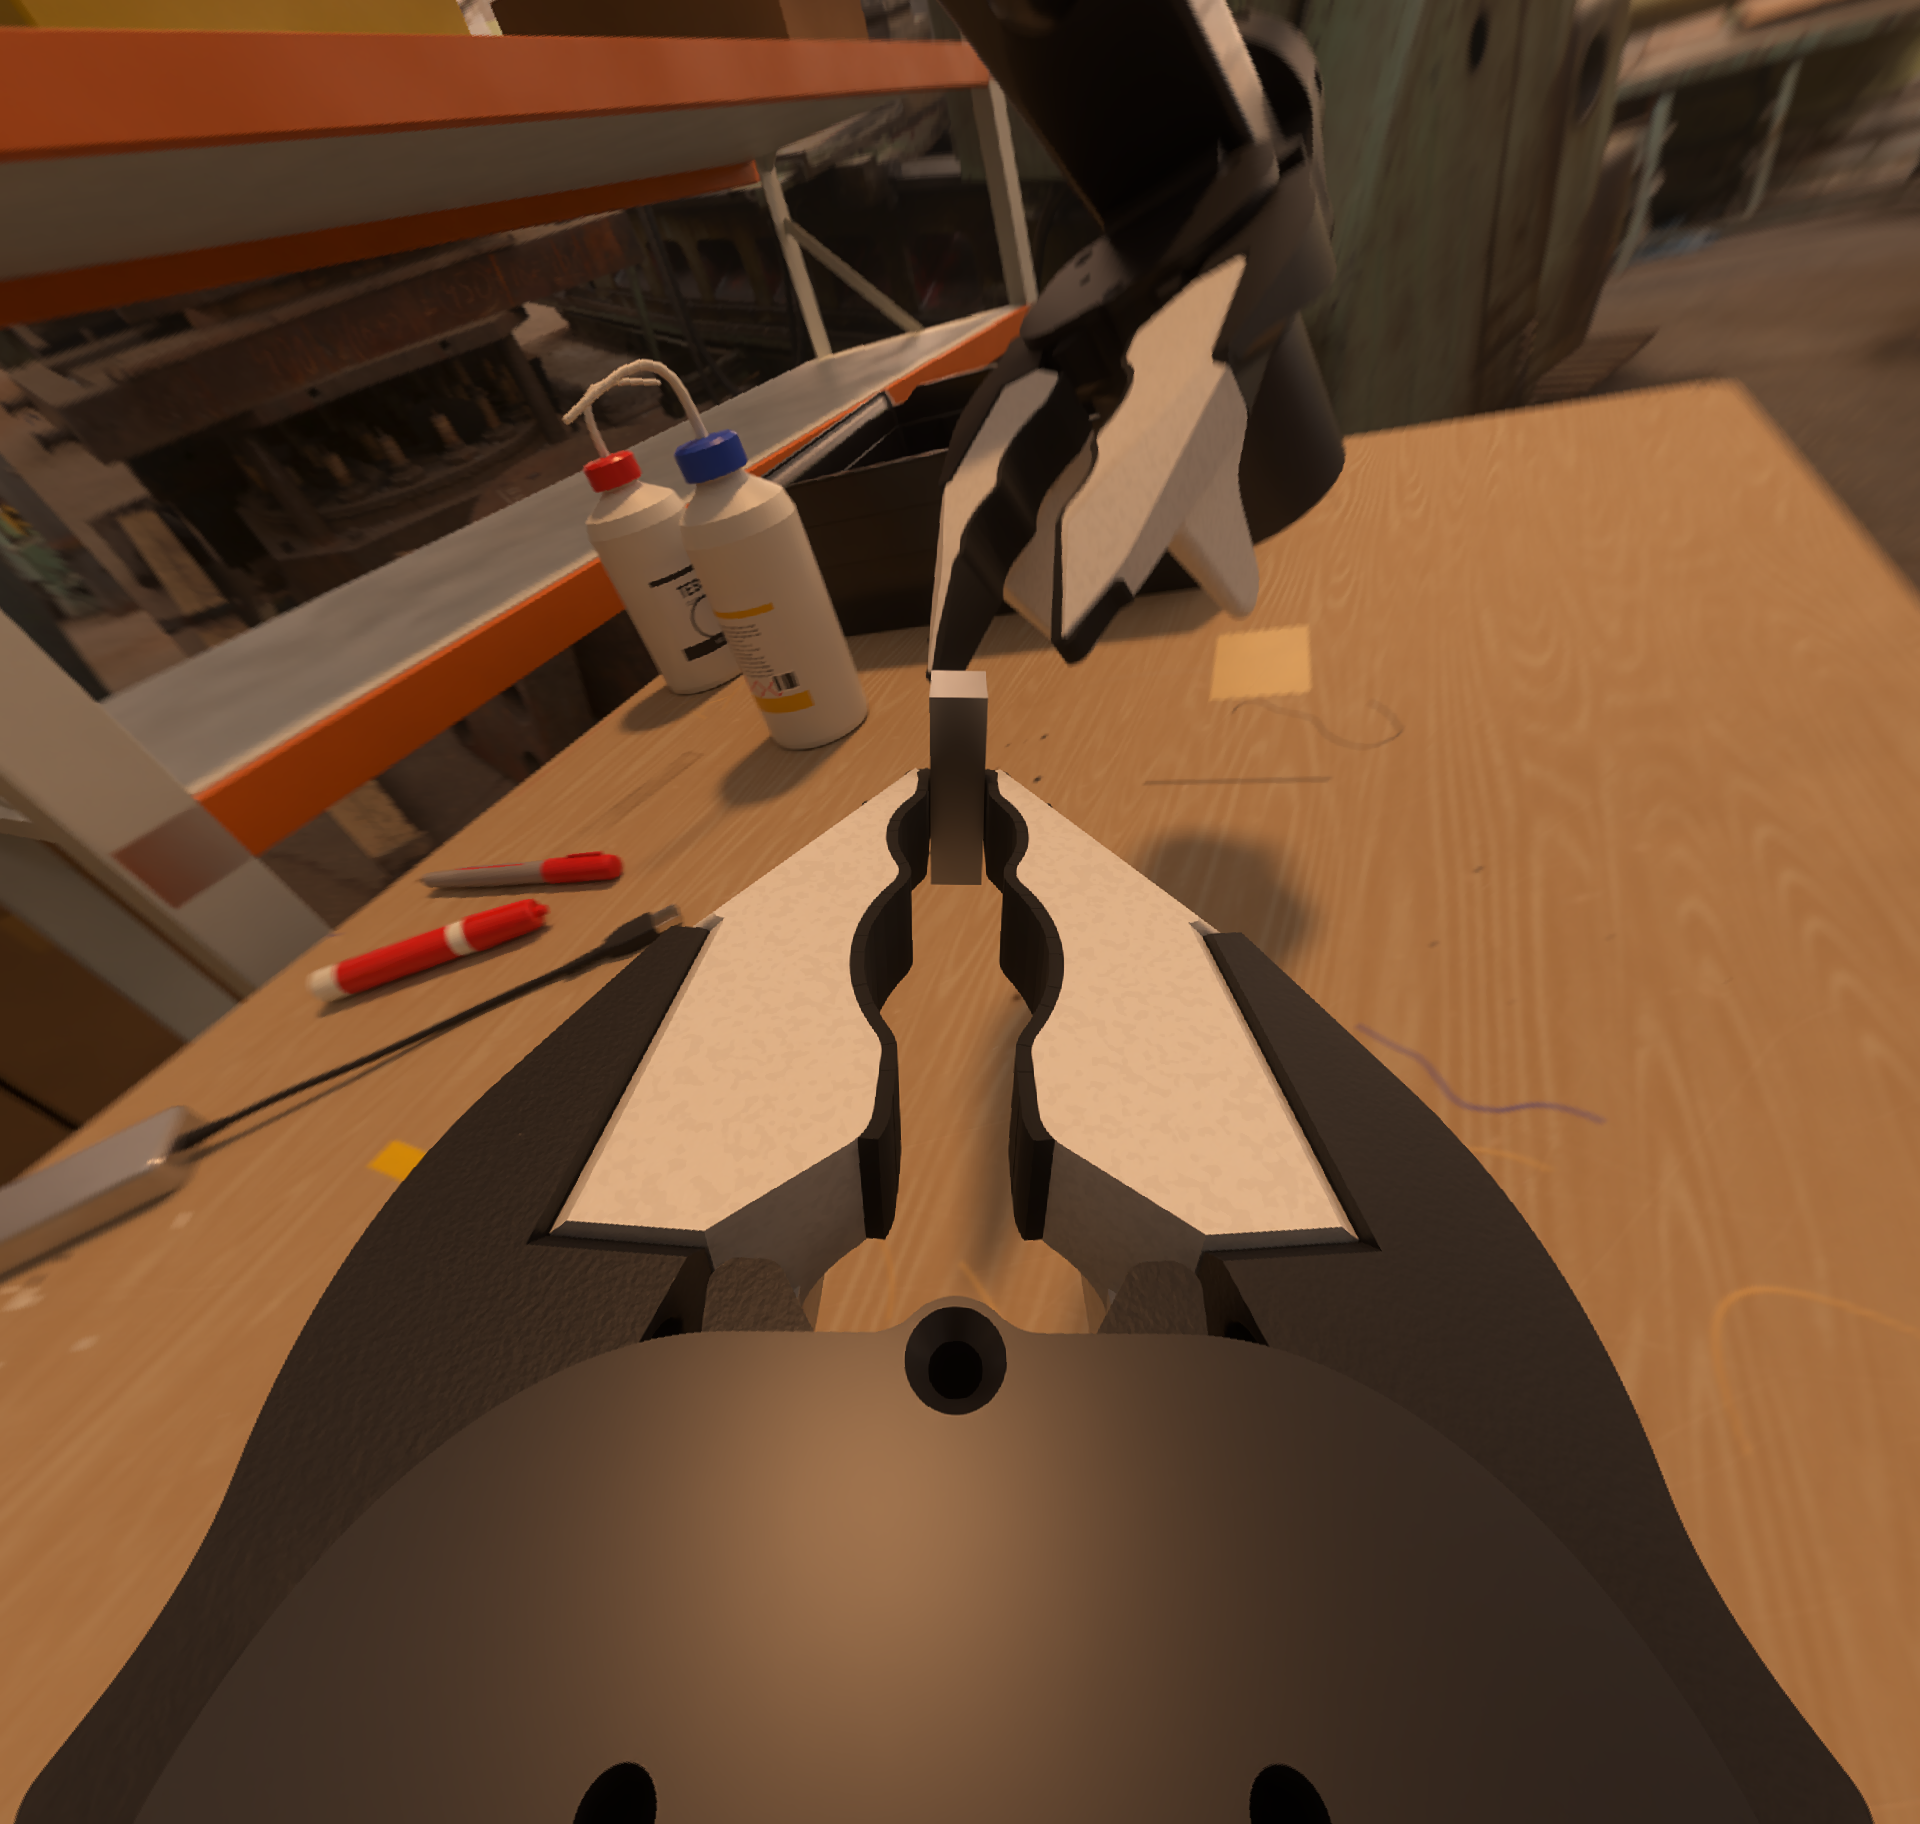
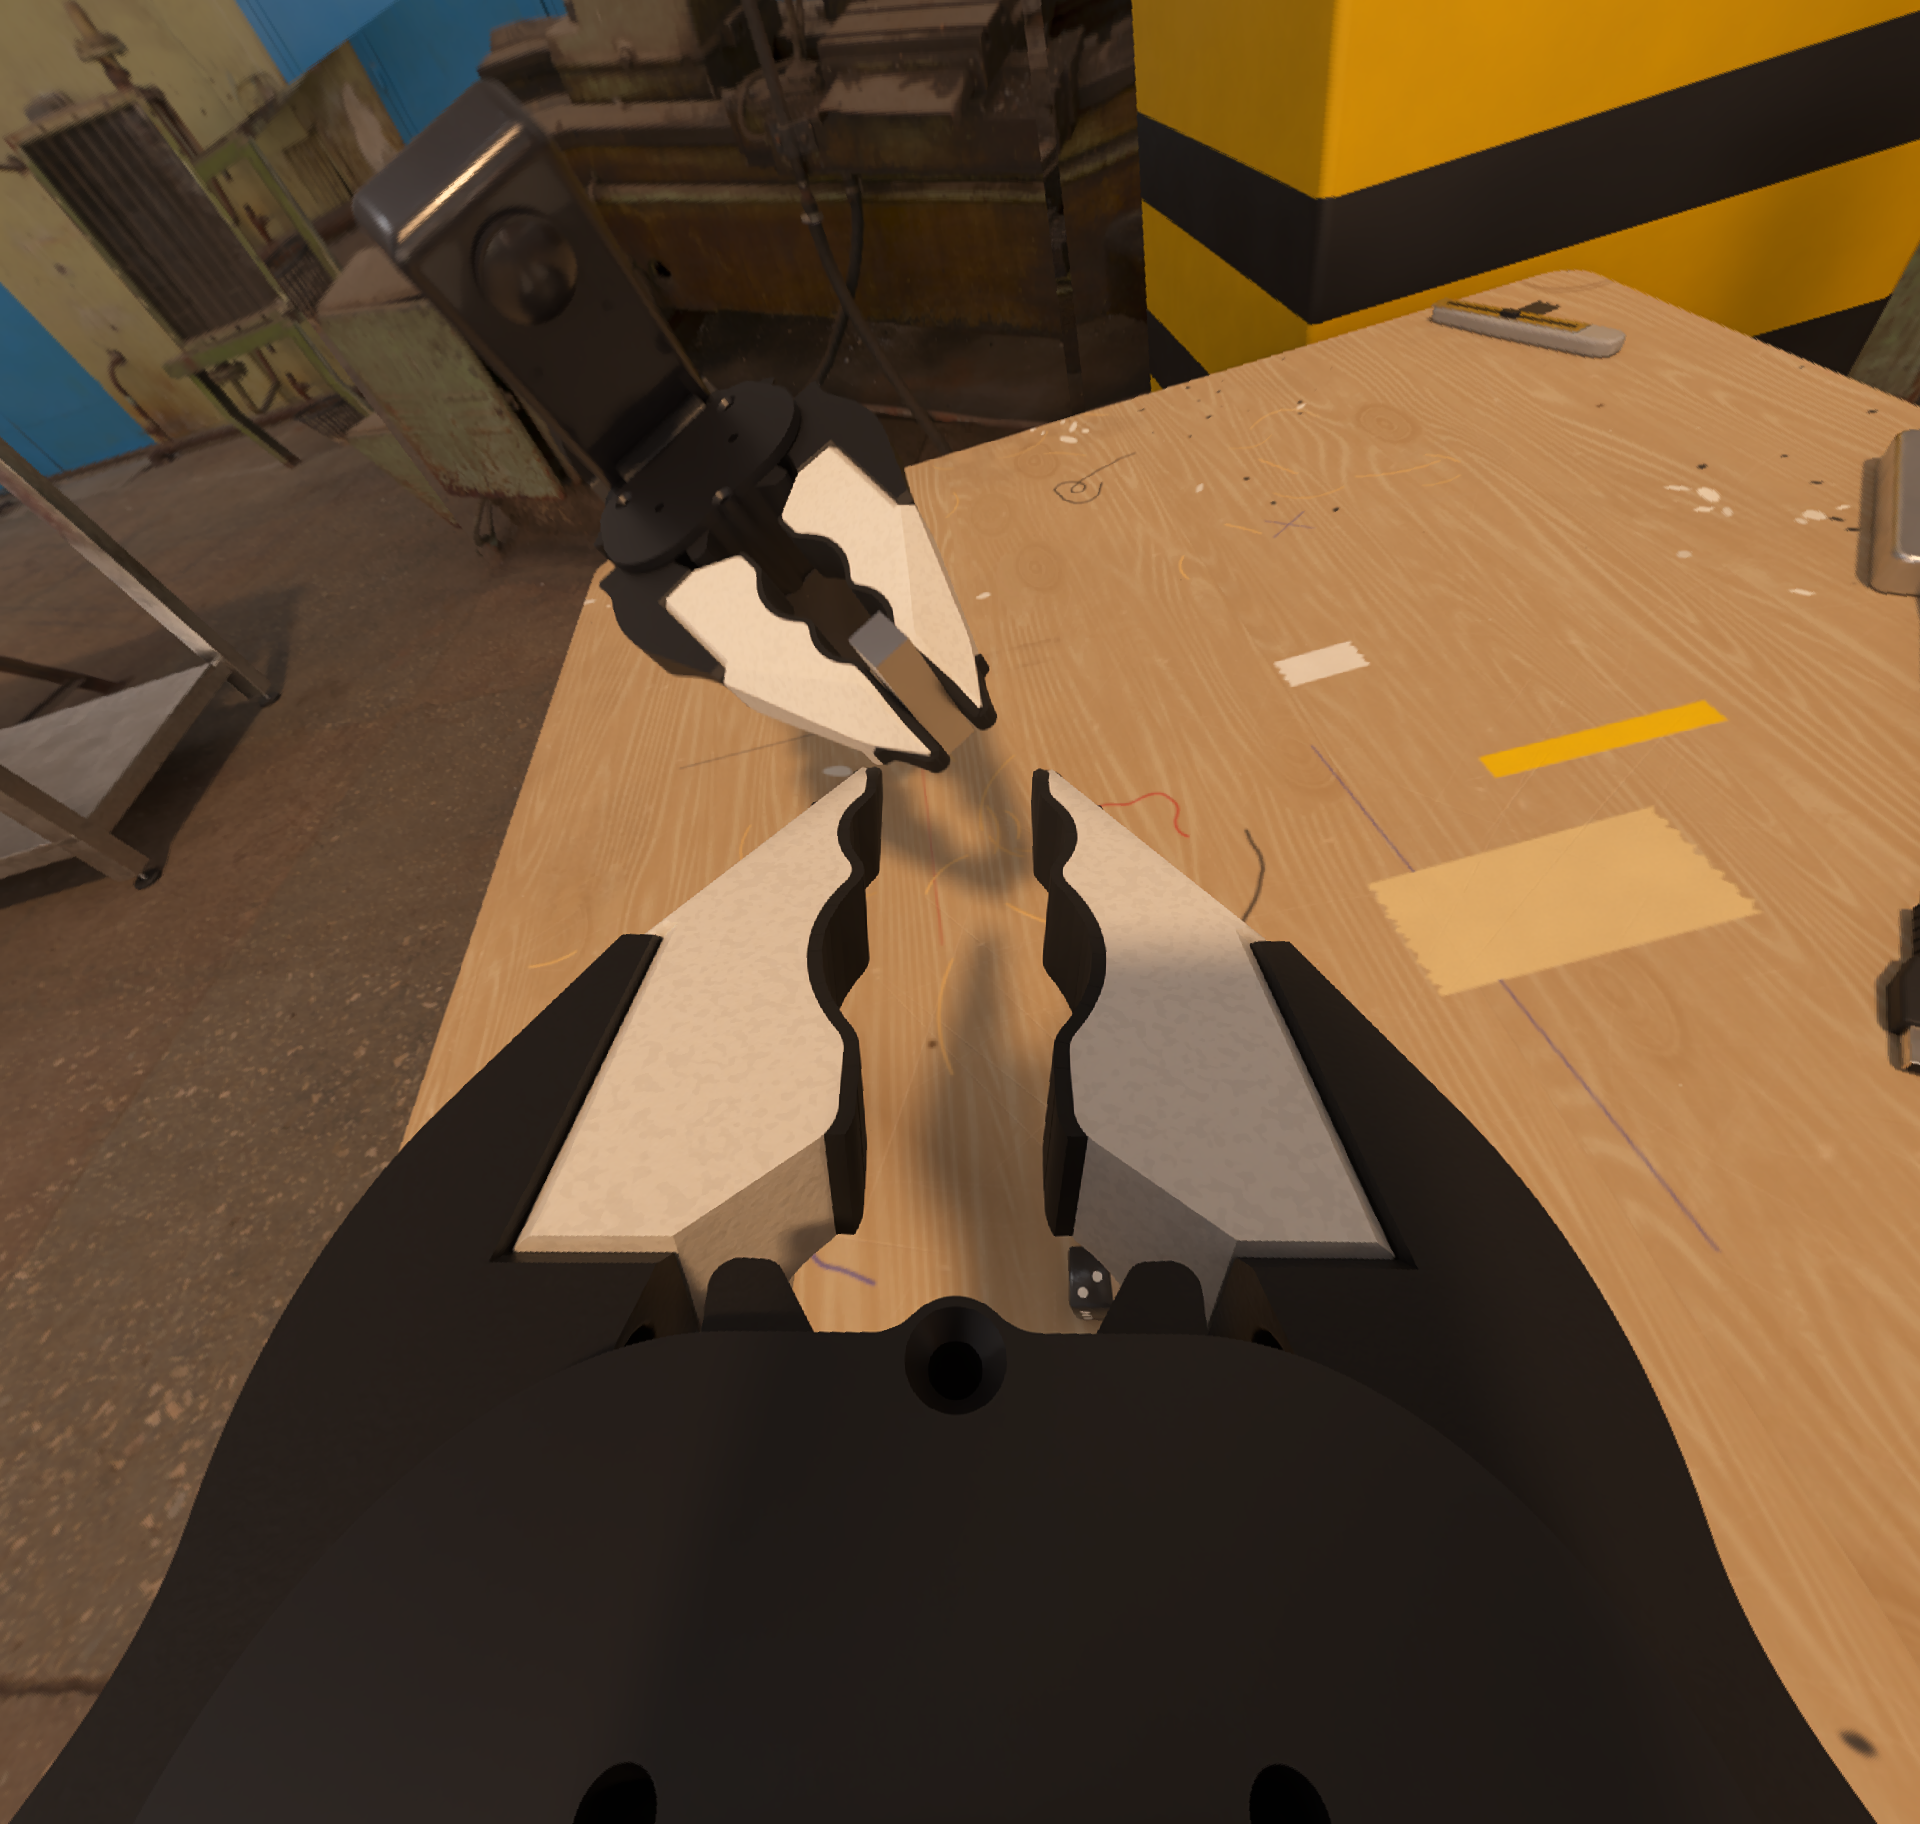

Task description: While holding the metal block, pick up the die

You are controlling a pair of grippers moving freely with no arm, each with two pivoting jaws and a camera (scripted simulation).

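My left gripper (image 1: 956, 779) is shut on a grey metal block (image 1: 957, 735), which sticks up out of its fingertips above the wooden table (image 1: 1507, 839). In the right wrist view the left gripper (image 2: 962, 741) holds the block (image 2: 896, 660) just beyond my right gripper (image 2: 954, 779). The right gripper is open and empty, and hovers over the table. It also shows in the left wrist view (image 1: 1010, 647), right above the block. A black die with white dots (image 2: 1088, 1286) lies on the table below the base of the right gripper's right finger, partly hidden.
Two white wash bottles (image 1: 774, 600) stand at the table's left edge by an orange shelf (image 1: 468, 81). Two red markers (image 1: 431, 948), a black cable (image 1: 416, 1036) and a dark box (image 1: 883, 517) lie near them. A grey hand tool (image 2: 1527, 328) and a metal object (image 2: 1893, 517) lie far right.
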